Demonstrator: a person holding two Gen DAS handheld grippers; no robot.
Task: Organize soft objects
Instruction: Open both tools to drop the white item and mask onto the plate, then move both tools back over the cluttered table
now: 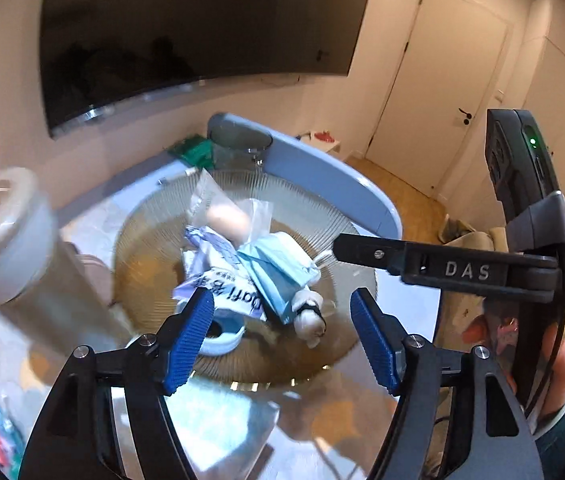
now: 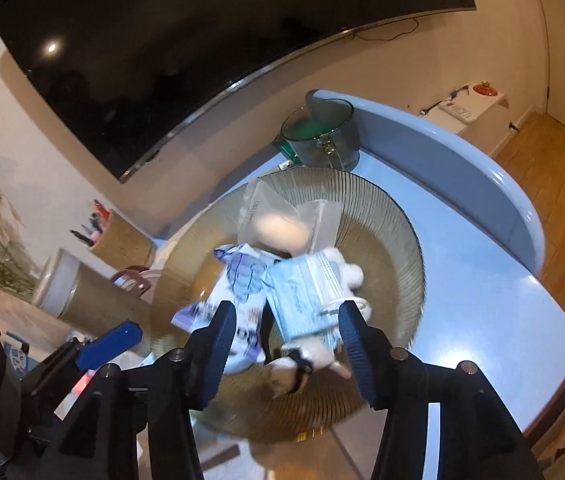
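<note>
Left gripper (image 1: 282,334): jaws spread, holding nothing, above the bowl's near side.
Right gripper (image 2: 288,340): jaws apart, empty, over the pile.
Soft objects: mask pack (image 2: 308,296), tissue packet (image 2: 238,288), plush toy (image 2: 314,356) and bagged sponge (image 2: 282,228) heaped in the ribbed glass bowl (image 2: 394,240).
Risk 1: overlapping items; a pinch may lift 2.
Risk 2: fingers could strike the glass.

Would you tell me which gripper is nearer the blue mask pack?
Right. The right gripper hangs open directly over the mask pack; the left gripper is open too, farther back.
</note>
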